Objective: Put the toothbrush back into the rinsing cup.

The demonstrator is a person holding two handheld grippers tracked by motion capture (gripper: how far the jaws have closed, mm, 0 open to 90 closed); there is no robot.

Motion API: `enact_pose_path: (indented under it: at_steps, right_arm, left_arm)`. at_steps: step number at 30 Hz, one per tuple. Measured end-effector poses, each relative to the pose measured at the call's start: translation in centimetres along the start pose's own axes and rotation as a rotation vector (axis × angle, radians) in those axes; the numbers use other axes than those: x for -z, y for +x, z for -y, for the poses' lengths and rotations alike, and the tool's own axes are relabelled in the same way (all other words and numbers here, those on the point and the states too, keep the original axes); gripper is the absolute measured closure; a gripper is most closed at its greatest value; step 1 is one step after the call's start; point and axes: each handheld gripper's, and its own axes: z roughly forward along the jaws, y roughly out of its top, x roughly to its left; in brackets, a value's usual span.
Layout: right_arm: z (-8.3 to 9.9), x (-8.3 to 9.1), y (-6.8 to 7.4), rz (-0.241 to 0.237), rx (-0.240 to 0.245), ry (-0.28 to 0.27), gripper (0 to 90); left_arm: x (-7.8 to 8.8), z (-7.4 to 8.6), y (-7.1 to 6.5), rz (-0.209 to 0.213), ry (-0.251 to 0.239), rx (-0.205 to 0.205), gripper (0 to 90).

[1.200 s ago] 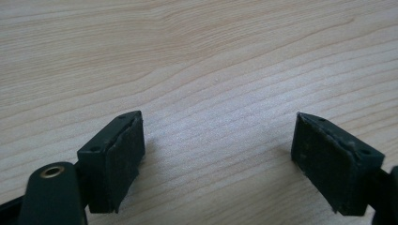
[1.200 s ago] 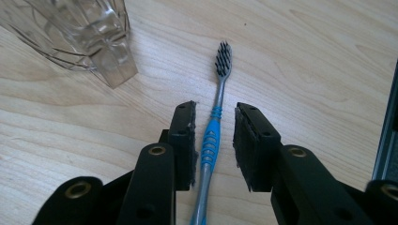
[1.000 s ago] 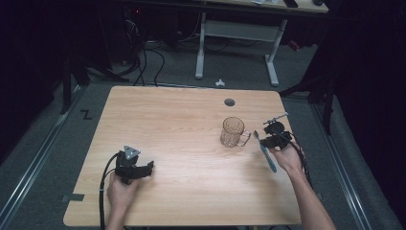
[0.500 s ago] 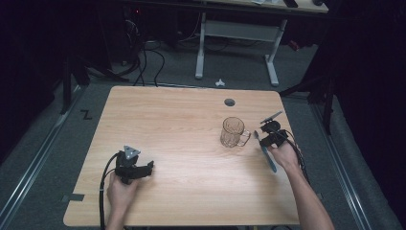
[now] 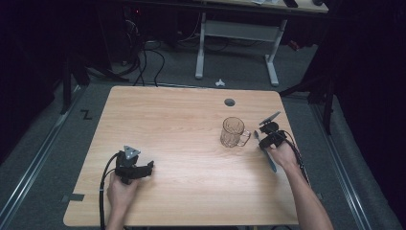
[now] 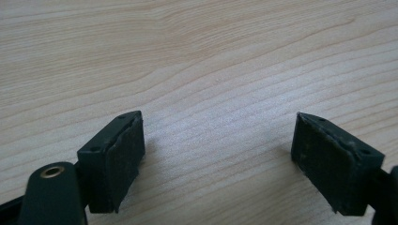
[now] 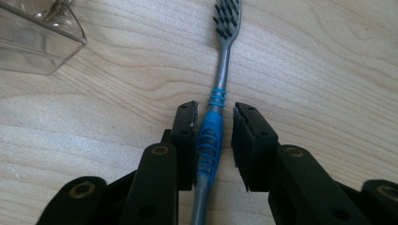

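A grey toothbrush (image 7: 210, 136) with a blue grip lies flat on the wooden table (image 5: 182, 120), bristles up and pointing away in the right gripper view. My right gripper (image 7: 213, 110) is low over it with its jaws on either side of the blue grip. The jaws have just been closing: the left pad is at the handle and a narrow gap remains at the right pad. In the high view the right gripper (image 5: 265, 143) and toothbrush (image 5: 269, 160) sit just right of a clear glass mug (image 5: 233, 132). My left gripper (image 5: 143, 167) rests at the front left, open (image 6: 218, 140) over bare wood.
The mug's corner (image 7: 33, 37) stands close at the upper left of the right gripper view. A round cable hole (image 5: 230, 102) sits near the table's far edge. Another desk's white legs (image 5: 201, 48) and cables stand on the floor beyond.
My right gripper has sunk a little toward the table over the toothbrush. The left gripper, mug and toothbrush have stayed put.
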Motion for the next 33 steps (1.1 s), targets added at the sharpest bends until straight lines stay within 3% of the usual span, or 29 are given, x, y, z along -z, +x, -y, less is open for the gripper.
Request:
enact_pose_path:
  at_steps: [11,33]
  right_arm:
    - [-0.11,-0.36,-0.54,-0.041,-0.035,0.016,77.5]
    - [0.07,0.18,-0.61,-0.039,-0.037,0.002,78.6]
  left_arm:
    - [0.0,0.0,0.0,0.0,0.0,0.0,18.4]
    - [0.0,0.0,0.0,0.0,0.0,0.0,18.3]
